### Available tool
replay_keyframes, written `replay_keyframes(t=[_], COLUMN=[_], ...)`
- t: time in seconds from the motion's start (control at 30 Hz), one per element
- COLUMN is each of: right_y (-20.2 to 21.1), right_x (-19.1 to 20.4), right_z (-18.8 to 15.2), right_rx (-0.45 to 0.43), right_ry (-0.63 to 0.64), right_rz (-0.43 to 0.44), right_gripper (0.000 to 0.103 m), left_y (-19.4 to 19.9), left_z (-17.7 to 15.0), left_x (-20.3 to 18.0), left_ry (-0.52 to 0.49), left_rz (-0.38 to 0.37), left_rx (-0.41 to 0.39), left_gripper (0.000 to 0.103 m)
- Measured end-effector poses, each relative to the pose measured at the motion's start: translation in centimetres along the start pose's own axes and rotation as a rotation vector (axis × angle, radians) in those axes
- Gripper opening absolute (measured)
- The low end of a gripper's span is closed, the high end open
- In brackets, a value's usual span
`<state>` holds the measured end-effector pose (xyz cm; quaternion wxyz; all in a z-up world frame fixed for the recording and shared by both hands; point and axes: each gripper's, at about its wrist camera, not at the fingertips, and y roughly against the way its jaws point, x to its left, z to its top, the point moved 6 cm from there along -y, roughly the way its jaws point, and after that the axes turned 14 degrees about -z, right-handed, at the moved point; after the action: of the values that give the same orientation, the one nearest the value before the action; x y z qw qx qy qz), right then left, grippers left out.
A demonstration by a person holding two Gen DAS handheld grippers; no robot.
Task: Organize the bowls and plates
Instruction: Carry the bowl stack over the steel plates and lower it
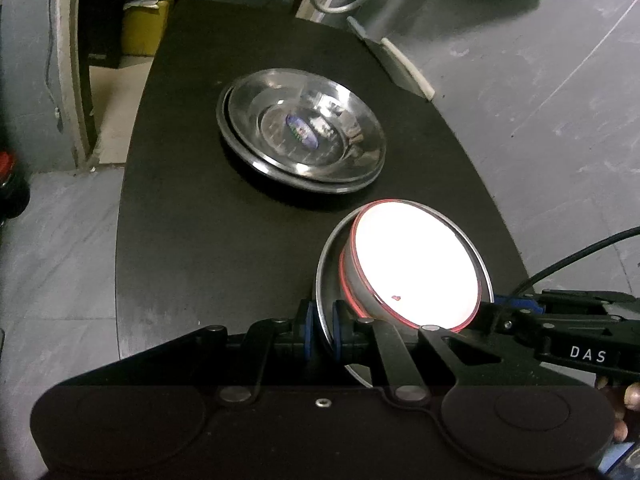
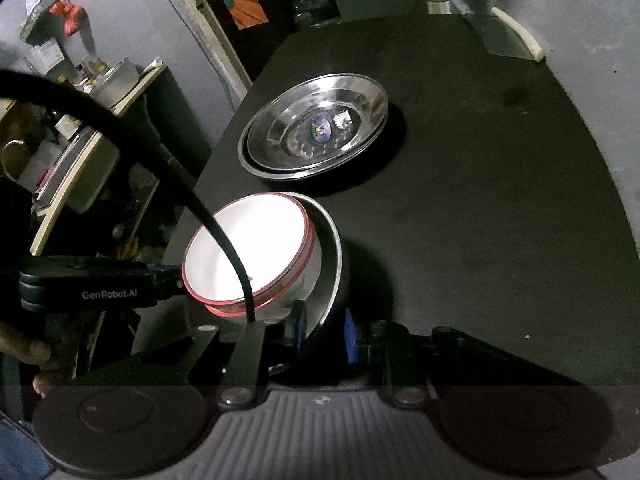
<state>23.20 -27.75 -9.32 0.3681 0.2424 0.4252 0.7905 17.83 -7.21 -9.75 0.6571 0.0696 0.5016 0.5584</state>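
From your left wrist view, your left gripper [image 1: 322,334] has its blue-padded fingers [image 1: 308,330] clenched on the rim of a steel bowl [image 1: 326,264] at about 6 o'clock of the frame, with the rim pinched between the pads. Nested in it sits a white bowl with a red rim [image 1: 416,264], glaring under the light. Your right gripper [image 1: 520,312] reaches in from 4 o'clock to the far side of the same bowls. At 12 o'clock of them, apart on the dark surface [image 1: 180,240], lies a stack of steel plates [image 1: 302,148], the top one carrying a blue sticker. From your right wrist view, the fingers of that gripper [image 2: 324,334] grasp the steel bowl's wall [image 2: 334,264] at 6 o'clock, one blue pad inside and one outside. The white bowl [image 2: 248,256] tilts toward 9 o'clock, where your left gripper [image 2: 160,280] meets it. The plates [image 2: 316,134] rest at 12 o'clock.
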Motion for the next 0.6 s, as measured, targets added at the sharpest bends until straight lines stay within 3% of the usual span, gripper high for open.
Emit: replay_keyframes(t=[0.6], right_y=[1.6], right_x=[0.0], right_z=[2.8], right_rx=[-0.103], right_ry=[-0.103], right_rz=[-0.001], right_gripper=[0.022], left_y=[1.3], left_z=[4.1], left_x=[-0.7], left_ry=[-0.065], left_rz=[0.025], left_rx=[-0.032], left_gripper=[0.008])
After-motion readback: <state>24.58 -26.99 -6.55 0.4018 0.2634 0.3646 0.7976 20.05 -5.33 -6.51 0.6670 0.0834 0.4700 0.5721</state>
